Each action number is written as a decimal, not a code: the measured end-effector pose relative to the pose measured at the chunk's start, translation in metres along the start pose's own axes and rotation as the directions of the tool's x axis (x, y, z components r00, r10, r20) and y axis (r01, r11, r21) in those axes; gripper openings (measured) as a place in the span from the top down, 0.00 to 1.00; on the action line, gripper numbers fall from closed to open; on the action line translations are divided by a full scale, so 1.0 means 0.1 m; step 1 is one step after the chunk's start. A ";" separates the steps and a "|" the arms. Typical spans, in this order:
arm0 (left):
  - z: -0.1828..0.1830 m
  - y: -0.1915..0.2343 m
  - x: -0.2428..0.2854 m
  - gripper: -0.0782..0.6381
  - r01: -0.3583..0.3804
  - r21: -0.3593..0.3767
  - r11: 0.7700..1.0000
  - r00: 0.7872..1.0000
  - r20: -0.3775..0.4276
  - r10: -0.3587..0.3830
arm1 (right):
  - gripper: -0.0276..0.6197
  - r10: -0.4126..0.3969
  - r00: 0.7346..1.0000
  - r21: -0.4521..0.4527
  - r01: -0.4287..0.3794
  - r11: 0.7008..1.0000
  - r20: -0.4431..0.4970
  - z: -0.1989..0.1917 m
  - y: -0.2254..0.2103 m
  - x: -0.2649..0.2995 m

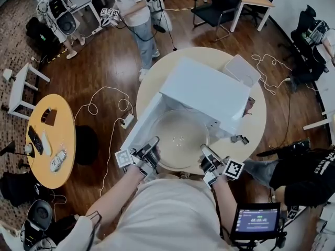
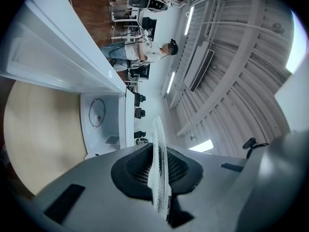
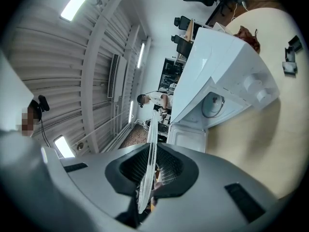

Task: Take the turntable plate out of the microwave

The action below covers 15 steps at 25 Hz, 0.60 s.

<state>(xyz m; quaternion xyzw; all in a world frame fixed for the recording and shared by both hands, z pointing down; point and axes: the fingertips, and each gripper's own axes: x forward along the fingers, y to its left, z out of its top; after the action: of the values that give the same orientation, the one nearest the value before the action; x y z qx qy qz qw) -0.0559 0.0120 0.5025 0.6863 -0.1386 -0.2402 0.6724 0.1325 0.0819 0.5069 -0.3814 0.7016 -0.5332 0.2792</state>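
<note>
The clear glass turntable plate (image 1: 179,138) hangs in front of the white microwave (image 1: 205,91), whose door (image 1: 142,122) stands open on the left. My left gripper (image 1: 151,151) is shut on the plate's near left rim. My right gripper (image 1: 205,158) is shut on its near right rim. In the left gripper view the plate (image 2: 159,168) shows edge-on between the black pads (image 2: 134,170). The right gripper view also has the plate (image 3: 148,163) edge-on, with the microwave (image 3: 223,74) beyond and its round roller ring (image 3: 211,105) visible inside the cavity.
The microwave stands on a round beige table (image 1: 256,124) with a small black part (image 1: 240,138) and a white tray (image 1: 241,69). A yellow side table (image 1: 52,140) is at the left, and a person (image 1: 137,14) stands beyond. Cables lie on the wooden floor (image 1: 104,82).
</note>
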 end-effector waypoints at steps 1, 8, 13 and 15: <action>-0.01 0.01 -0.01 0.85 -0.009 0.004 1.000 1.000 -0.006 0.009 | 0.92 -0.007 1.000 -0.001 0.007 1.000 -0.006 -0.01 -0.02 0.00; -0.05 0.16 -0.12 0.85 -0.065 0.050 0.997 0.997 -0.040 0.067 | 0.92 -0.079 0.996 -0.016 0.078 0.997 -0.047 -0.16 -0.18 -0.03; -0.09 0.28 -0.16 0.85 -0.088 0.039 0.995 0.995 -0.041 0.089 | 0.91 -0.108 0.992 -0.020 0.107 0.994 -0.070 -0.22 -0.28 -0.03; -0.08 0.28 -0.18 0.85 -0.090 0.039 0.995 0.995 -0.042 0.092 | 0.91 -0.117 0.990 -0.030 0.115 0.993 -0.079 -0.24 -0.29 -0.02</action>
<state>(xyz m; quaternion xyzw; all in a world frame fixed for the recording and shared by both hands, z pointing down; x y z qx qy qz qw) -0.0628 0.0264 0.5330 0.6966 -0.1594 -0.1918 0.6727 0.1213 0.0920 0.5411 -0.4032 0.6957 -0.5546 0.2142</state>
